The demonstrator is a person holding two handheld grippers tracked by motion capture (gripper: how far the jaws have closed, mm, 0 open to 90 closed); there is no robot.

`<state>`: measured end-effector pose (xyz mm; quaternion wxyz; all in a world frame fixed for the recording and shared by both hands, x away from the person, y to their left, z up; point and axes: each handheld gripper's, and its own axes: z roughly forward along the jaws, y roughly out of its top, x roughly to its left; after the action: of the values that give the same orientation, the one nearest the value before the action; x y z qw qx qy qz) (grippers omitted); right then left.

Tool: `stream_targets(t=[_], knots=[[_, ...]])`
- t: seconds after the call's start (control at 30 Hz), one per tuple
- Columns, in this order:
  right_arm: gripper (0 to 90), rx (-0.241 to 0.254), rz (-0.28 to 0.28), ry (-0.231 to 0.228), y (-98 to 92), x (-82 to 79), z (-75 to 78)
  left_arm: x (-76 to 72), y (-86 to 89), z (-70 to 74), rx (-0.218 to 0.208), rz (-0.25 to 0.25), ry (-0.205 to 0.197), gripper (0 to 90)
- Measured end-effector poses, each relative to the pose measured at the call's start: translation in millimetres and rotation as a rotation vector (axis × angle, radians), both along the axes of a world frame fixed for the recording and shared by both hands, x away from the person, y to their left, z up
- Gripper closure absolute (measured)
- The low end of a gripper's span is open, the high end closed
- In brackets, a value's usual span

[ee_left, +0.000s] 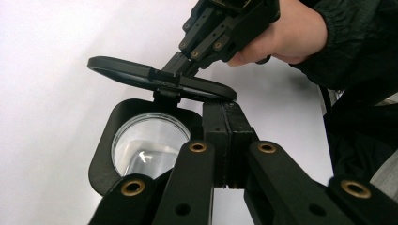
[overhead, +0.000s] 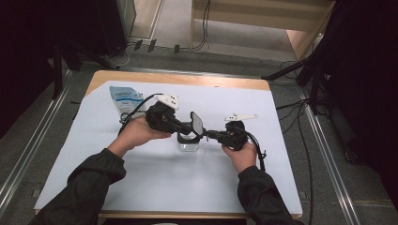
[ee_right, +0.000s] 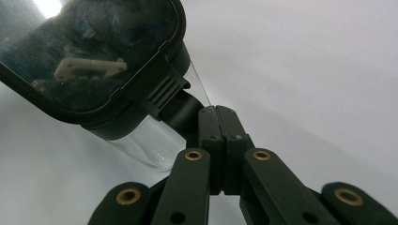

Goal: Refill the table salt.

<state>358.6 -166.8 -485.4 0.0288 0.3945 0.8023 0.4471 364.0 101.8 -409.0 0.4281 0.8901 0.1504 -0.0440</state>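
- High view: clear box [overhead: 188, 142] mid-desk [overhead: 155, 187] between 2 hand-held grippers, left hand-held gripper [overhead: 182, 127] and right hand-held gripper [overhead: 209, 135]; pouch [overhead: 123, 99] far left.
- Left gripper view: jaws pressed together at black rim [ee_left: 105, 154] of box [ee_left: 148, 145]; right hand-held gripper [ee_left: 174, 70] clamped on lid [ee_left: 112, 70].
- Right gripper view: jaws clamped on lid tab [ee_right: 180, 110]; lid [ee_right: 89, 51] raised.

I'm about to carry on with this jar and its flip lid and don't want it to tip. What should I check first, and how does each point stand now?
1. Left gripper shut on the jar's black rim: ok.
2. Right gripper shut on the lid tab: ok.
3. Lid swung open above the jar mouth: ok.
4. Jar standing upright on the white sheet: ok.
5. Anything inside the jar: cannot tell.
6. Blue packet apart from the jar: ok.
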Motion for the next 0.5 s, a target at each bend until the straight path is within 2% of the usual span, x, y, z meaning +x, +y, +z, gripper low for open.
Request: stream_targets(t=[0.23,0.33,0.47,0.5], knots=[[90.0,-0.017,0.010,-0.009,0.3,-1.1,2.0,2.9,-7.6,6.6,0.016,0.000,-0.001,90.0],[90.0,-0.007,0.018,-0.005,-0.6,-2.0,3.8,4.1,-13.0,8.2,0.032,0.003,0.003,90.0],[90.0,-0.008,0.028,0.000,-1.3,-3.0,5.0,5.9,-19.1,9.3,0.031,0.000,0.013,90.0],[90.0,-0.008,0.030,0.000,-1.4,-3.0,5.0,8.2,-20.9,9.3,0.014,0.008,0.032,90.0]])
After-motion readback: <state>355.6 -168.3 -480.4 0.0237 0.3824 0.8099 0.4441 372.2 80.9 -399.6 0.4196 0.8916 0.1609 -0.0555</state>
